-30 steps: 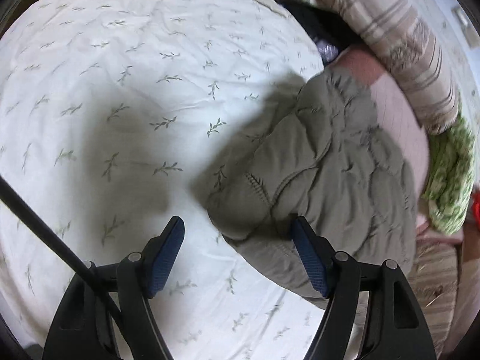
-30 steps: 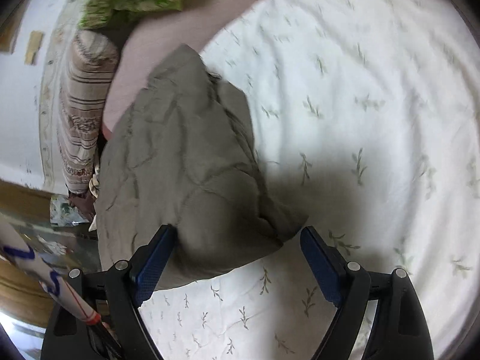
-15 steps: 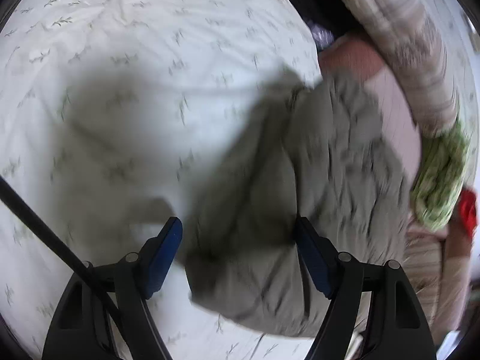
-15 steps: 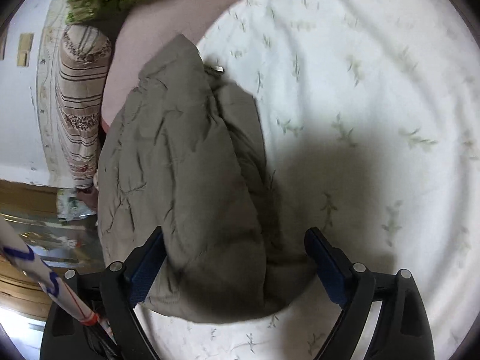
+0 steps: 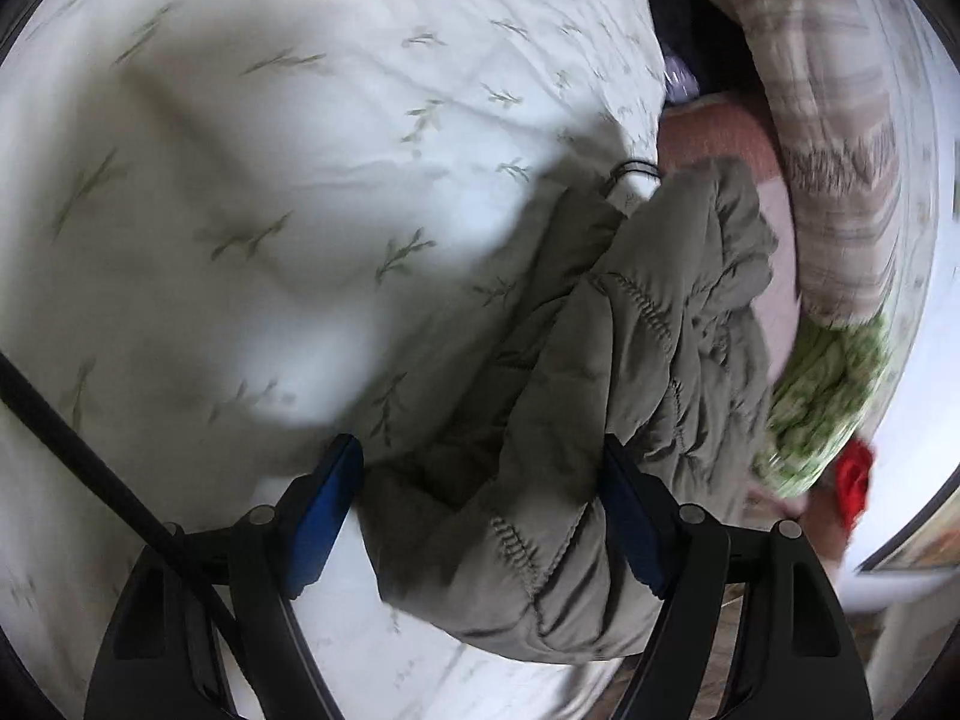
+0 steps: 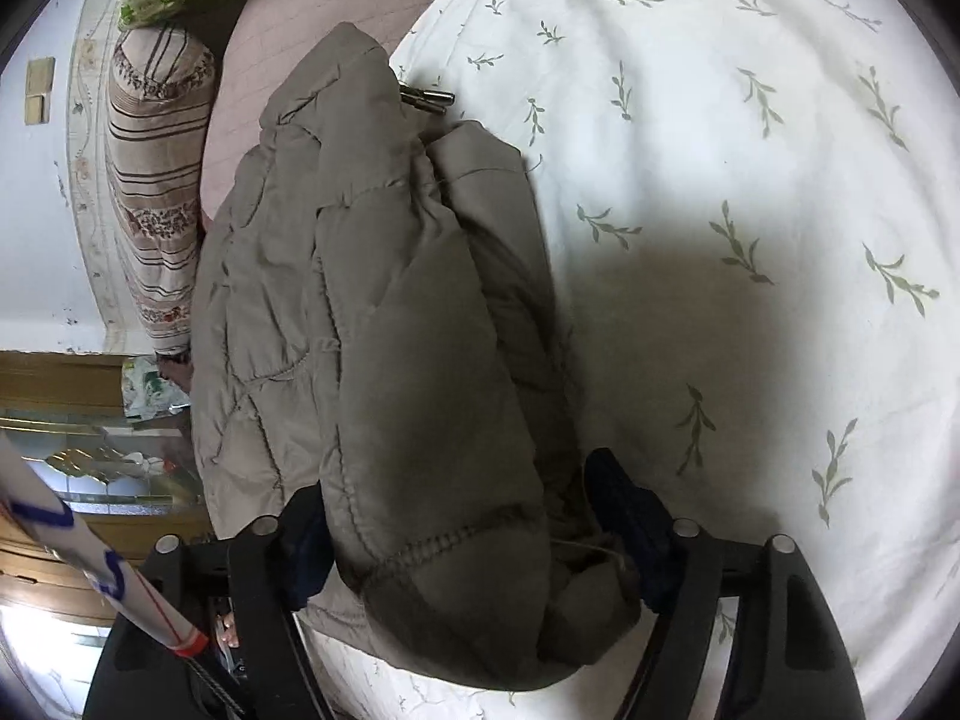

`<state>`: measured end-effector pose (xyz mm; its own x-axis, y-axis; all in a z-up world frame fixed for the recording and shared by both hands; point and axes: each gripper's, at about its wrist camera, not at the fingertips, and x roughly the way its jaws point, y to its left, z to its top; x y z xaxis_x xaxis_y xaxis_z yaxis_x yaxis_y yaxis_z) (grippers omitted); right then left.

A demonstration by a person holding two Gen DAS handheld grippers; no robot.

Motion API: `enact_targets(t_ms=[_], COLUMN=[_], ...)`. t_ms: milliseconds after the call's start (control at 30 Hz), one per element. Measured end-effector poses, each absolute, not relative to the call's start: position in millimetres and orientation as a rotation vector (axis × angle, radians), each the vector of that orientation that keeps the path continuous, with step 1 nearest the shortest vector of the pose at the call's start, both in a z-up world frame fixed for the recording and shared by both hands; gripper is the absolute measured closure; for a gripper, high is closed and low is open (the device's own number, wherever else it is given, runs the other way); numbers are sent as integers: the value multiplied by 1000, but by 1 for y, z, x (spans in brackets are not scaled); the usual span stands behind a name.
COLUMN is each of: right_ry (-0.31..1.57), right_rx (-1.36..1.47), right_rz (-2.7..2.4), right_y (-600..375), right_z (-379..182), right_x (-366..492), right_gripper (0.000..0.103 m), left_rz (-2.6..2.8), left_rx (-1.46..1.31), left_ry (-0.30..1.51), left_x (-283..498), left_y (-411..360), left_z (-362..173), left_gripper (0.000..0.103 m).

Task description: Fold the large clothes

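While the folded olive quilted jacket (image 6: 384, 312) lies on the leaf-print white sheet (image 6: 750, 180), both grippers straddle its near end. L gripper (image 5: 480, 510): jaws apart, right pad touching fabric, left pad clear. R gripper (image 6: 474, 540): jaws just closing, both pads pressed into the bundled hem. Striped pillow (image 6: 156, 180) lies beyond.

Left wrist view motion-blurred, worst at right rim. Right wrist view sharp. Bedsheet (image 6: 750, 138) bright far, soft grey shadow near. Fisheye bending, dark vignette at edges both views.
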<state>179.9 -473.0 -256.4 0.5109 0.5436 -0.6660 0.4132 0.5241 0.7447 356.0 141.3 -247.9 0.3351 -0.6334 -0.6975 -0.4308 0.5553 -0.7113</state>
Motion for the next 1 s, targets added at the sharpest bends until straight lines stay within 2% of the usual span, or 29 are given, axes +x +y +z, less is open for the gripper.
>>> enact_targets(t_ms=[167,200,233,300,400,467,567,733,800,833,900,967,1000], right_ry=[1089,1083,1073,1051,1009,976,943,992,1003,1002,992,952,915], right_rx=[1099,1087,1079,1090,1059,1034,1042,1025,963,947,942,990,1018], right_rz=[115,114,120,143,150,163,167,109,73,54,-24,-49,-69], right_y=[-470,-469,-469,-467,-460,-454,-448,-433,-425,-423,-424,-429,-433], right_z=[-263,-262,-260,-253,-236,-221,-212,-219,-213,-211,-208,-207,-205], right_x=[185,184,182,176,167,156,122,62,52,51,49,43,35], right_gripper=[22,29,33,55,68,71,71,69,59,53,35,33,29], left_rz=[-110,-101,-102,-112,-146,-174,-196,-146,-95,-63,-28,31,56], left_rx=[-936,-910,-897,-885,-877,-905,-926,-824,-816,-787,-679,-506,-451], left_ry=[1273,1266,1257,1231,1187,1158,1153,1188,1202,1195,1146,1041,987], left_x=[363,363,362,359,350,338,302,221,206,204,205,196,188], left_y=[122,119,117,118,122,129,142,151,156,155,149,140,139], left_z=[-244,-240,-237,-228,-209,-197,-186,-191,-198,-196,-182,-157,-148], left_gripper=[24,36,43,69,81,83,83,81,71,69,63,59,49])
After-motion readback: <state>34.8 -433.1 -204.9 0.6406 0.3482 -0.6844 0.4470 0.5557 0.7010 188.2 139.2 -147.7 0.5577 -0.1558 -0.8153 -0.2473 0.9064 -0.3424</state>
